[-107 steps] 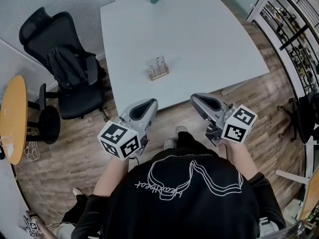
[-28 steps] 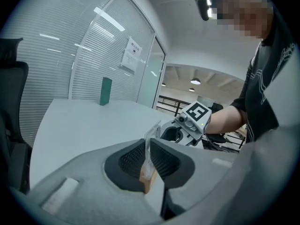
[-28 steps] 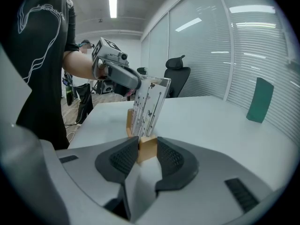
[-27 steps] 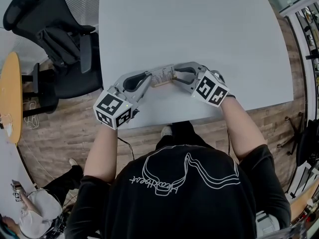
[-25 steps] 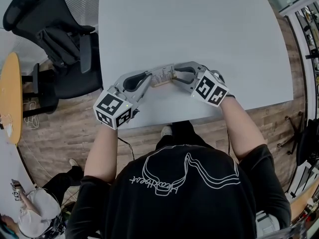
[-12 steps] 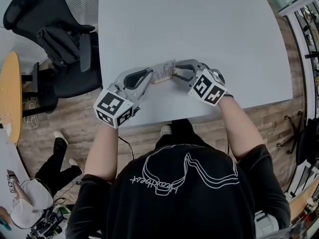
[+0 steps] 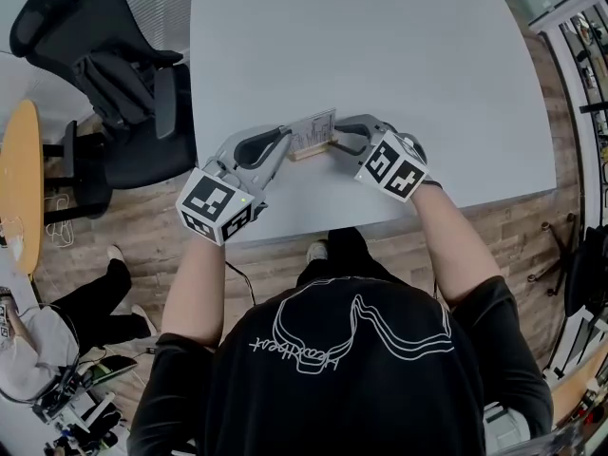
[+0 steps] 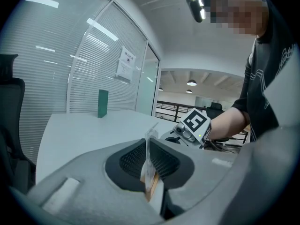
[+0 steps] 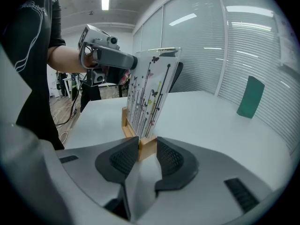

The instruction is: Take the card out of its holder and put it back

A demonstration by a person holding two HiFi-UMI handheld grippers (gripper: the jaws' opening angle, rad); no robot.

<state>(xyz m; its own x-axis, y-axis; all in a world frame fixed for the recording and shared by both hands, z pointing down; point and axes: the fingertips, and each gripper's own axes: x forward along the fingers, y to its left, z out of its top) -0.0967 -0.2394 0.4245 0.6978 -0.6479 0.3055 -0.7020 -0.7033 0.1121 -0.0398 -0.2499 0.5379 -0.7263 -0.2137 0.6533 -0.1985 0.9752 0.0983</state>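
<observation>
A small wooden holder point(image 7: 315, 151) stands near the front edge of the white table point(image 7: 380, 46). From it rises a white card point(image 9: 151, 90) printed with thin dark stems and butterflies. My left gripper point(image 7: 288, 143) is shut on the card's left edge; in the left gripper view the card point(image 8: 149, 165) shows edge-on between the pads. The card looks partly raised, with its lower edge still at the holder. From the right, my right gripper point(image 7: 334, 144) is shut on the holder's wooden end point(image 9: 143, 149), which sits between its two pads.
A black office chair point(image 7: 104, 74) stands left of the table, and a round wooden table point(image 7: 19, 198) is further left. A person point(image 7: 57, 340) crouches on the floor at the lower left. A green upright block point(image 9: 251, 96) stands at the table's far end.
The left gripper has drawn the card a little upward out of the holder. The right gripper has stayed on the holder. The person on the floor has shifted.
</observation>
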